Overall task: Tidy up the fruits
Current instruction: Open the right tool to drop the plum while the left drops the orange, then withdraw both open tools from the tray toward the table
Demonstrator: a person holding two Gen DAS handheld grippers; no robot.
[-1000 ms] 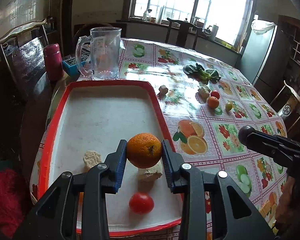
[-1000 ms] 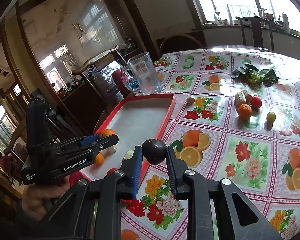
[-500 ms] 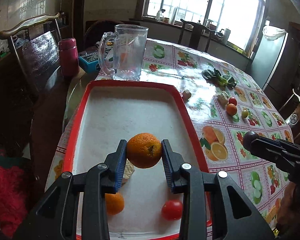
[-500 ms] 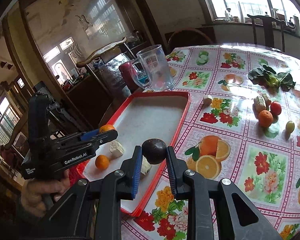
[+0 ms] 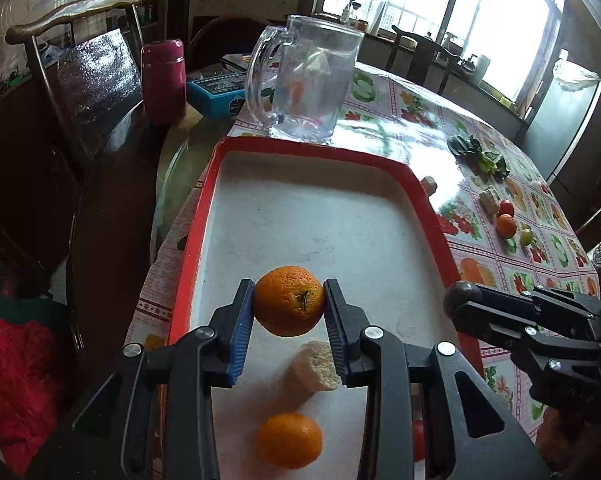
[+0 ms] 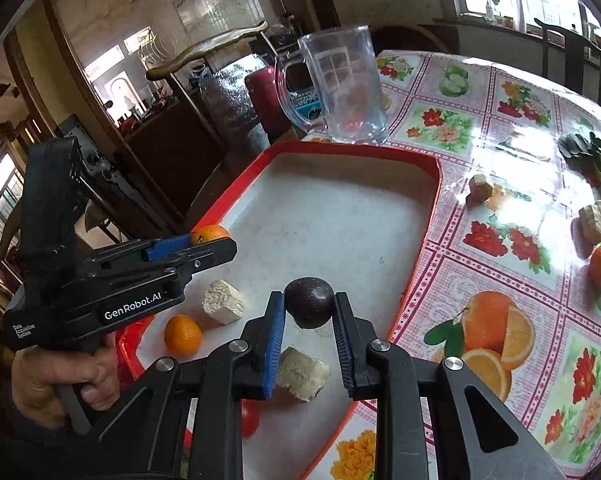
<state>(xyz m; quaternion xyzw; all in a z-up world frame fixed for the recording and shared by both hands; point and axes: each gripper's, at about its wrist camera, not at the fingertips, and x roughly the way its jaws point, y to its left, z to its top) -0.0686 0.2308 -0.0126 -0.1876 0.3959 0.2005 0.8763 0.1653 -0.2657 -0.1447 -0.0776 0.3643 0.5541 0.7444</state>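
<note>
The left hand-held gripper (image 5: pixel 288 308) is clamped on an orange (image 5: pixel 288 300), raised over the near half of the red-rimmed tray (image 5: pixel 428 216), probably so it can be set down among the fruit already collected there. The right hand-held gripper (image 6: pixel 309 314) pinches a dark round fruit (image 6: pixel 309 306) above the tray's near right edge, likely for the same reason. 1 loose orange (image 6: pixel 182 334) and 2 pale chunks lie on the tray floor; a red fruit (image 6: pixel 249 418) is half hidden behind the jaws. More fruit sits well apart on the counter (image 6: pixel 500 184), toward its far right edge, too small to identify.
</note>
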